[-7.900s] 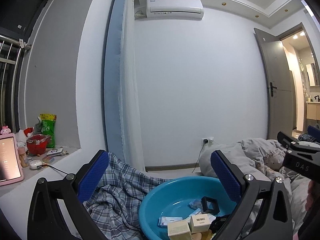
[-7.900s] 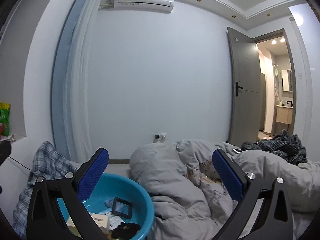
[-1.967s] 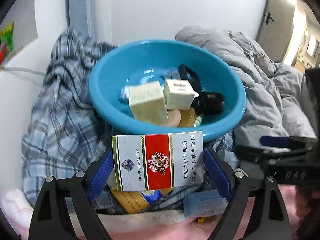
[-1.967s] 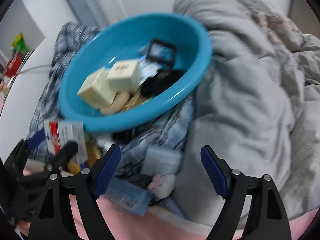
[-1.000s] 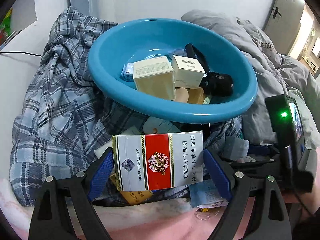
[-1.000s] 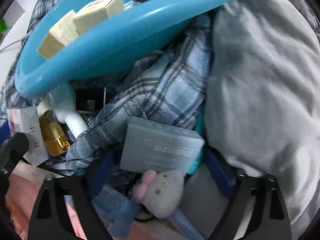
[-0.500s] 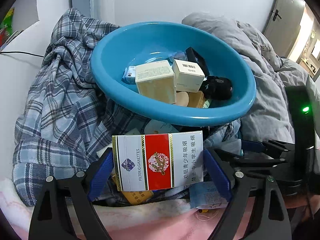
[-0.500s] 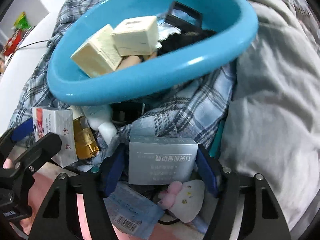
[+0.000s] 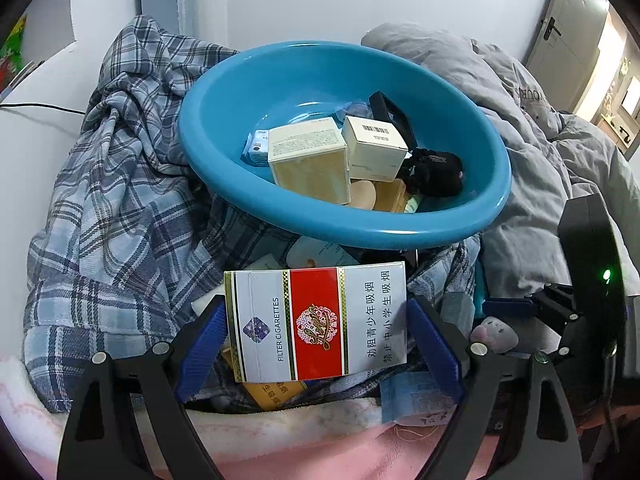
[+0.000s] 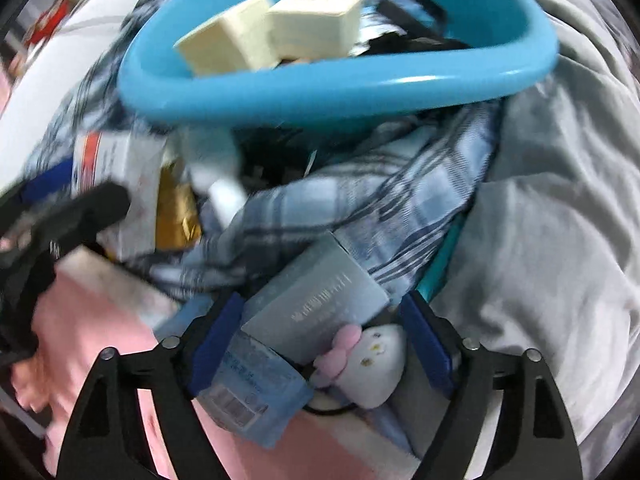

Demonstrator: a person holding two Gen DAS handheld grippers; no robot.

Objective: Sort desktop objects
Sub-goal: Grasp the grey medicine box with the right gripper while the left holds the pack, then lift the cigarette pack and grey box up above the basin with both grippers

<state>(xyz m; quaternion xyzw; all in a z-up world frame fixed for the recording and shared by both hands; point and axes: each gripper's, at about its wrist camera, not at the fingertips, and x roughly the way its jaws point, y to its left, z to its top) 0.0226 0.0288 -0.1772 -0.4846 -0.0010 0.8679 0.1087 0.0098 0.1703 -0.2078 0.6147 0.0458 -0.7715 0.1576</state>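
Cigarettes [image 9: 316, 326] sit clamped crosswise in the left gripper [image 9: 316, 340], the pack's long axis running pad to pad, its face turned to the camera. Those jaws stand wide only because the pack is wide. Just beyond and above lies the basin [image 9: 400, 236], tilted on a plaid shirt [image 9: 120, 208] on the bed, already holding two cream boxes [image 9: 308, 164] among other bits. For the pack, the move is probably forward and up over the near rim.

Right gripper [image 10: 324, 334] points steeply down into the clutter below the basin's rim [image 10: 360, 88]. Its jaws are opening, with a grey box [image 10: 316, 304] between them, tilted so its long axis runs diagonally, not square to the pads [image 10: 424, 340]; blur hides whether either pad touches it. A small plush [image 10: 368, 364] and a blue packet [image 10: 248, 384] crowd the same gap. Of the two hands, the right is plainly nearer the box.
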